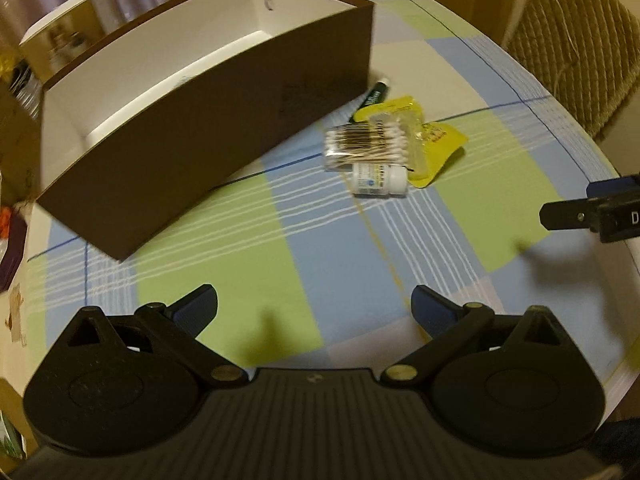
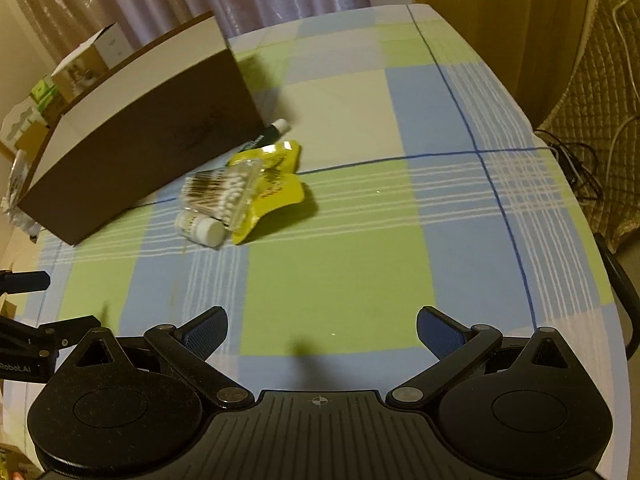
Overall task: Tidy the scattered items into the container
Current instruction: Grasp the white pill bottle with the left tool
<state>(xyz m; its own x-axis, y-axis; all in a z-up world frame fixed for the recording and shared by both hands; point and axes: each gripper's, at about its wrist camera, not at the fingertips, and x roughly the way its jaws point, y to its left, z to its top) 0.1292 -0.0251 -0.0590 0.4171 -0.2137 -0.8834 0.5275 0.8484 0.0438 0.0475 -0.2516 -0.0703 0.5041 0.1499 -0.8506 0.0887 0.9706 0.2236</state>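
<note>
Jaws wide on both sides, nothing between them. My left gripper (image 1: 314, 308) hangs over the checked tablecloth (image 1: 304, 240), blue pads spread far apart, and my right gripper (image 2: 322, 330) does the same over a green square of the cloth.

From the left wrist, the box (image 1: 208, 120) sits at about eleven o'clock, brown outside, white inside, its open top toward me; what I can see of its floor looks bare. Just past its right end, at one o'clock, lies the little heap: a pack of cotton swabs (image 1: 366, 146) resting on a yellow pouch (image 1: 436, 140), a small white bottle (image 1: 378, 180) on its side touching the pack's near edge, and a dark tube (image 1: 374, 98) poking out from beside the box corner.

From the right wrist the same heap sits at eleven o'clock, well ahead of the fingers, with the box beyond it at ten. Everything is on the cloth, outside the box. At three o'clock in the left view, the other gripper's tip shows at the edge.
</note>
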